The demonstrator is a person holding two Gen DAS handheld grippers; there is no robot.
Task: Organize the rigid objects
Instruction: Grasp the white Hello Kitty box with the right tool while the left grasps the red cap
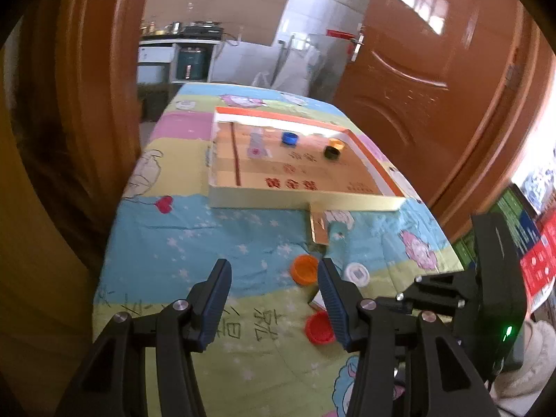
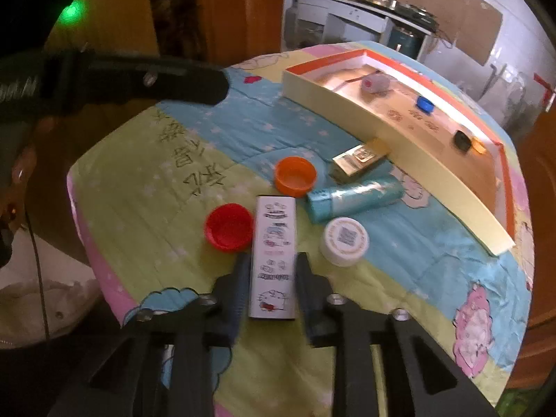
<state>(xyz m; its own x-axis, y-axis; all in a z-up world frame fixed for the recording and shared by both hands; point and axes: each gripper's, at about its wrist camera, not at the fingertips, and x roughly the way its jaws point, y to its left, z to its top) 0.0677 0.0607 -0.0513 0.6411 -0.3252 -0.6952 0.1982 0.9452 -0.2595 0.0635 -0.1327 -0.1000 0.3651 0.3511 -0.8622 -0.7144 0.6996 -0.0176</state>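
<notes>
The white cartoon-print box (image 2: 274, 257) lies flat on the quilted tablecloth (image 2: 139, 180), near end pinched between the right gripper (image 2: 272, 274) fingers, which look clamped on its long sides. Red cap (image 2: 228, 226) touches its left side, white jar (image 2: 344, 241) sits just beside on the right. I'd lift straight up so neither gets dragged, then carry it to the shallow cardboard tray (image 2: 347, 118). Left gripper (image 1: 274, 299) hangs wide open, holding nothing, near the orange cap (image 1: 305, 269).
</notes>
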